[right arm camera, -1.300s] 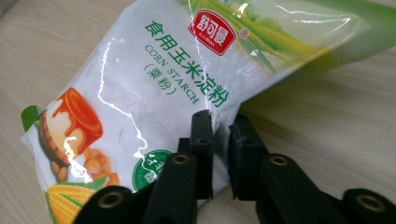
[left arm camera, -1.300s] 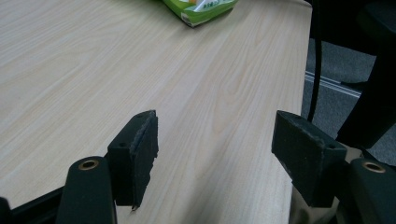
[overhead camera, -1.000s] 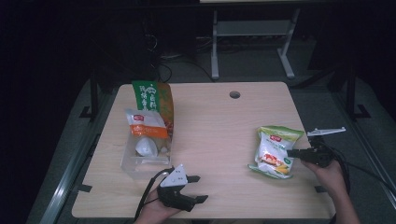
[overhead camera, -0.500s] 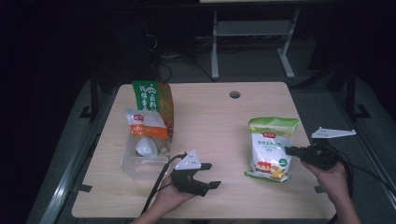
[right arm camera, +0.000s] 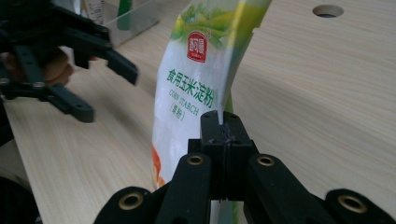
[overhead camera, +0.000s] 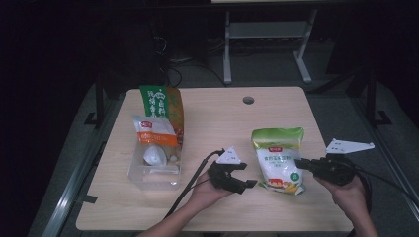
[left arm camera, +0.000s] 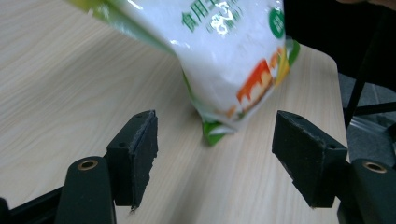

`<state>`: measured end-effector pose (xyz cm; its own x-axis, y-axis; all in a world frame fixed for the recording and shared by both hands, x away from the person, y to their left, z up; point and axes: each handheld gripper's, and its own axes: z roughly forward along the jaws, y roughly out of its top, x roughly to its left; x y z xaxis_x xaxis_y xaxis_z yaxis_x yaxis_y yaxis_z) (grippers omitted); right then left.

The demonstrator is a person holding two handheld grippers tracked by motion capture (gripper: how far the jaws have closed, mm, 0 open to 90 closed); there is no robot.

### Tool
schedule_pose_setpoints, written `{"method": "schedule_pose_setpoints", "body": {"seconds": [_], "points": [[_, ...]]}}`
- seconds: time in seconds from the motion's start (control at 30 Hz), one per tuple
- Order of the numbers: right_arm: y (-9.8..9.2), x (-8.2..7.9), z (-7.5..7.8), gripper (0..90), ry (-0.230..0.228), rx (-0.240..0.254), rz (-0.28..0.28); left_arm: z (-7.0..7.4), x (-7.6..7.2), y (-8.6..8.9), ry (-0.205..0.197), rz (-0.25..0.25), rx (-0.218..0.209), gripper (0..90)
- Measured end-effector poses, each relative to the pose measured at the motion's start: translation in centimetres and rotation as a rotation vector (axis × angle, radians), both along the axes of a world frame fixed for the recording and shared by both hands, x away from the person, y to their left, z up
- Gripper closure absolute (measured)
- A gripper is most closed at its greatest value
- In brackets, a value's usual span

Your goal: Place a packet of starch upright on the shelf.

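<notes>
Table layout, high view

A starch bag (overhead camera: 279, 160) is stood right of centre; a clear tray (overhead camera: 154, 170) with packets (overhead camera: 157, 129) is placed at left.

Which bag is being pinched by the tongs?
The white and green corn starch bag on the right, pinched at its edge by the right tongs. The other bags sit in the clear bin, untouched.

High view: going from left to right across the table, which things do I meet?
Clear plastic container holding snack bags → left gripper, jaws open → corn starch bag → right gripper, shut on the bag's edge.
</notes>
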<state>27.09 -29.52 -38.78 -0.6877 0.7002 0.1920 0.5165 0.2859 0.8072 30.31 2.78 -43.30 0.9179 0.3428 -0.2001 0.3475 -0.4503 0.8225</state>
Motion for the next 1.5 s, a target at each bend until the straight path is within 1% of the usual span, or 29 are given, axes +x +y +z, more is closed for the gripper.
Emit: {"method": "schedule_pose_setpoints", "body": {"seconds": [0.1,0.2,0.3,0.33,0.37,0.43,0.47,0.5,0.53,0.57,0.63,0.67,0.7,0.73,0.83,0.93,0.97,1.03,1.1,1.13,1.2,1.27,1.3,1.33,1.4,1.5], "points": [[0.3,-0.3,0.1,89.6,-0.010,-0.001,0.009,-0.2,0.8,-1.0,0.027,-0.006,-0.012,32.0],[0.5,-0.5,0.2,89.6,-0.018,0.003,0.022,-0.5,1.6,-1.8,0.074,-0.007,-0.031,34.7],[0.7,-0.6,0.2,89.6,-0.025,0.005,0.030,-0.7,2.3,-2.5,0.111,-0.021,-0.059,41.2],[0.8,-0.6,0.3,89.6,-0.032,0.003,0.036,-0.7,2.4,-2.7,0.119,-0.028,-0.072,44.9],[0.9,-0.6,0.4,89.7,-0.028,0.005,0.039,-0.6,2.5,-2.8,0.119,-0.039,-0.069,48.8],[1.1,-0.6,0.5,89.7,-0.032,-0.002,0.044,-0.6,2.6,-3.1,0.111,-0.020,-0.056,55.6],[1.2,-0.7,0.5,89.7,-0.035,-0.009,0.047,-0.6,2.8,-3.0,0.119,-0.019,-0.061,62.0],[1.3,-0.7,0.5,89.7,-0.038,-0.011,0.048,-0.6,3.1,-2.8,0.146,-0.006,-0.082,66.6],[1.3,-0.7,0.5,89.7,-0.038,-0.011,0.048,-0.6,3.1,-2.8,0.146,-0.006,-0.082,74.4],[1.4,-0.6,0.6,89.7,-0.037,-0.013,0.049,-0.6,3.1,-2.7,0.145,0.001,-0.082,74.4],[1.5,-0.5,0.5,89.7,-0.042,-0.012,0.052,-0.3,3.1,-2.5,0.126,0.022,-0.083,80.4],[1.6,-0.5,0.6,89.7,-0.044,-0.013,0.054,-0.1,3.0,-2.4,0.113,0.031,-0.080,81.9],[2.0,-0.4,0.6,89.7,-0.051,-0.007,0.057,0.3,2.9,-2.1,0.095,0.055,-0.078,83.7],[2.0,-0.4,0.6,89.7,-0.051,-0.007,0.057,0.3,2.9,-2.1,0.095,0.055,-0.078,84.1],[2.4,-0.1,0.8,89.6,-0.061,0.002,0.063,1.0,2.8,-1.3,0.061,0.084,-0.084,84.6],[3.0,0.3,0.6,89.6,-0.057,-0.001,0.070,1.5,2.6,-0.7,0.006,0.098,-0.055,85.0],[3.2,0.4,0.4,89.6,-0.054,-0.007,0.075,1.5,2.6,-0.5,-0.001,0.101,-0.044,85.0],[3.7,0.6,0.0,89.5,-0.042,-0.024,0.083,1.3,2.5,-0.2,-0.010,0.106,-0.026,85.0],[4.2,0.8,-0.7,89.1,-0.024,-0.036,0.093,1.0,2.4,0.1,-0.010,0.109,-0.024,85.3],[4.2,0.8,-0.7,89.1,-0.024,-0.036,0.093,0.9,2.4,0.2,-0.008,0.110,-0.031,85.3],[4.1,0.9,-0.9,88.3,-0.013,-0.022,0.098,1.0,2.3,0.2,-0.016,0.107,-0.027,85.3],[4.1,1.0,-0.8,86.4,0.004,-0.032,0.104,1.1,2.0,0.2,-0.026,0.102,-0.025,85.3],[4.2,1.2,-0.8,80.7,0.015,-0.047,0.107,1.1,2.0,0.2,-0.029,0.094,-0.022,85.4],[4.2,1.2,-0.8,80.7,0.015,-0.047,0.107,1.1,1.8,0.1,-0.032,0.094,-0.025,85.4],[4.2,1.5,-0.9,77.3,0.032,-0.039,0.117,1.2,1.6,0.0,-0.047,0.088,-0.019,85.4],[4.6,1.9,-0.9,70.9,0.046,-0.025,0.128,1.3,1.4,-0.1,-0.054,0.083,-0.014,85.4]]}}
